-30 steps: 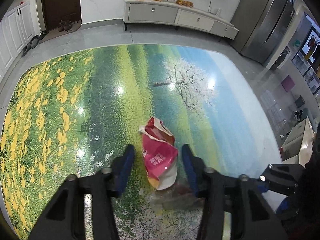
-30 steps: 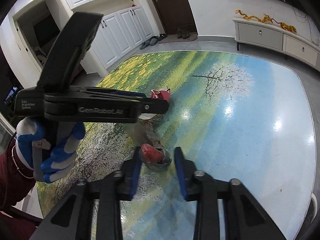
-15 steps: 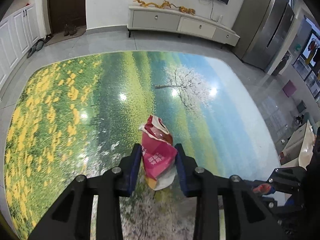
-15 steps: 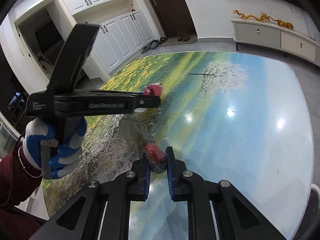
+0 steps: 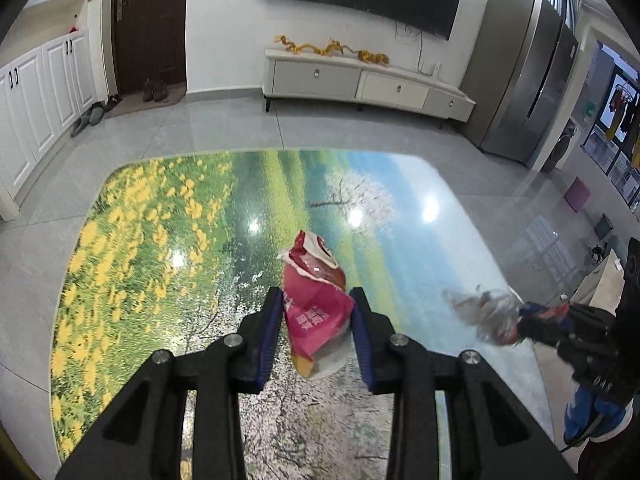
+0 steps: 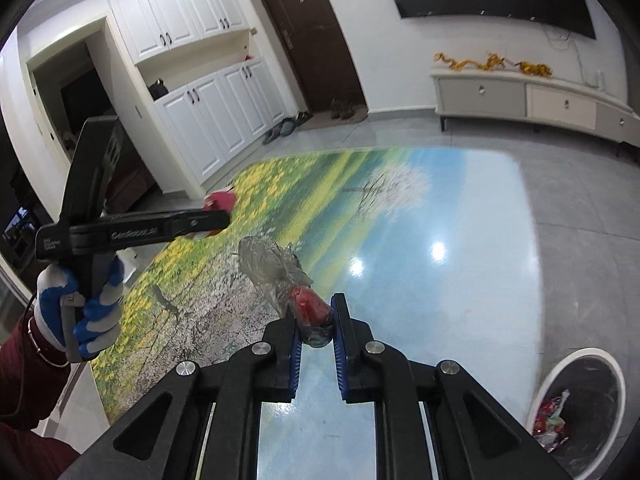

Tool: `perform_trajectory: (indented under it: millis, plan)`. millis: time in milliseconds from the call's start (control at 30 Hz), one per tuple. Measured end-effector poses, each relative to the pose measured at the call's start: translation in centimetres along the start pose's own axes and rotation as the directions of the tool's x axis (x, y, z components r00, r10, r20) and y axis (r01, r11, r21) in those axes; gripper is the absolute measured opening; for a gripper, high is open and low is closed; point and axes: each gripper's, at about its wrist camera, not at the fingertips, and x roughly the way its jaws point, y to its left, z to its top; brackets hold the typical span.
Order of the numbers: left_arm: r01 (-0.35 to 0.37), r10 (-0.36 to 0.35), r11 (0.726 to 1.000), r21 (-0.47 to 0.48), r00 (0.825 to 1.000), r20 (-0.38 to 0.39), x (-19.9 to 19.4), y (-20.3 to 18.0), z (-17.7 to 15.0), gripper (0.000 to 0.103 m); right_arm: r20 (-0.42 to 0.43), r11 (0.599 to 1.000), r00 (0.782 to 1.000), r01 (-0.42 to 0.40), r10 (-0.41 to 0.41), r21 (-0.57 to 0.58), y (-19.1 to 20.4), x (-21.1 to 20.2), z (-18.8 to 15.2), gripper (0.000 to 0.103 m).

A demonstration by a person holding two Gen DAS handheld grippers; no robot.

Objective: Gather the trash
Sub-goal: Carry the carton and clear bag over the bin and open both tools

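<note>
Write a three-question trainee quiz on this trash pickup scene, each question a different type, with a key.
1. True or false: the left tongs grip a pink-and-white crumpled snack bag.
2. The right tongs are shut on: A) a shoe B) a crumpled clear plastic bottle with a red label C) nothing.
3. Fill in: the white-rimmed trash bin with a black liner already holds ____.

Key: 1 true; 2 B; 3 wrappers (some trash).

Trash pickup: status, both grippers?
Left gripper shut on pink snack bag. Right gripper shut on crushed plastic bottle. Trash bin at lower right of the right view, open. Nothing in the way.
</note>
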Motion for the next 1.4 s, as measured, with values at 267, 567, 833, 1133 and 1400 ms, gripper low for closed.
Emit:
perform_trajectory:
  millis: [267, 567, 833, 1133, 1400]
  plan:
    - [0.010, -0.013, 0.999, 0.042, 0.997, 0.074, -4.1, -2.9, 0.8, 0.032, 0.122, 0.998, 0.991, 0.052, -0.054, 0.017, -1.1, -5.5, 0.8, 0.013]
    - [0.019, -0.026, 0.996, 0.088, 0.996, 0.085, -5.2, -6.2, 0.7, 0.032, 0.201, 0.994, 0.975, 0.079, -0.092, 0.072, -2.9, -9.6, 0.1, 0.013]
    - [-0.009, -0.001, 0.992, 0.125, 0.997, 0.082, -4.7, -8.4, 0.0, 0.032, 0.202, 0.990, 0.974, 0.081, -0.103, 0.115, -4.7, -10.0, -0.9, 0.013]
    - [-0.055, 0.038, 0.983, 0.174, 0.994, 0.100, -4.5, -10.2, -1.1, 0.032, 0.183, 0.988, 0.977, 0.081, -0.105, 0.135, -5.0, -9.7, -1.1, 0.013]
    - [-0.104, 0.080, 0.974, 0.200, 0.989, 0.124, -4.8, -10.6, -1.9, 0.032, 0.159, 0.987, 0.982, 0.082, -0.105, 0.141, -4.8, -8.6, -0.5, 0.013]
